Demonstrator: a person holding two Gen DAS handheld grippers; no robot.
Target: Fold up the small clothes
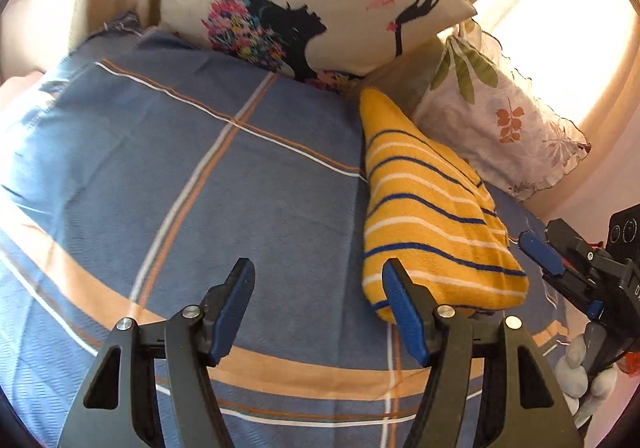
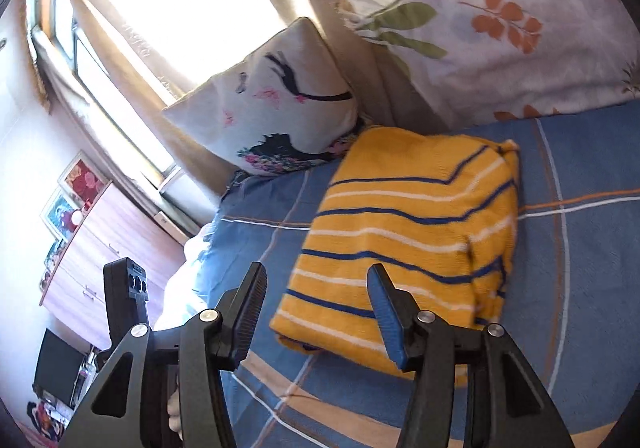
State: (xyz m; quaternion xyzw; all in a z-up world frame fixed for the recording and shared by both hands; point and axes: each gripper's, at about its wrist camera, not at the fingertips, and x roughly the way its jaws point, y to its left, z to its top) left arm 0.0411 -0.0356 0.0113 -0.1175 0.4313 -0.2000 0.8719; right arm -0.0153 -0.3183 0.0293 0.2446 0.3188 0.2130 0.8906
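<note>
- Two grippers hang above the bed, both with fingers spread wide and nothing between them: the left gripper (image 1: 318,314) over bare sheet, the right gripper (image 2: 318,318) at the near edge of the yellow striped sweater (image 2: 404,244).
- Folded into a compact bundle, the sweater lies on the blue plaid bedsheet (image 1: 160,176).
- Beyond it, at the far side, lean a silhouette-print cushion (image 1: 304,4) and a leaf-print pillow (image 2: 500,48).

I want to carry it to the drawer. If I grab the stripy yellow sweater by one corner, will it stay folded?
Probably not. The yellow sweater looks like soft knit folded in loose layers, so lifted by a corner it would likely flop open. It seems light, and pushed across the blue bedsheet it would probably bunch up. Both grippers are open, not touching it.
</note>
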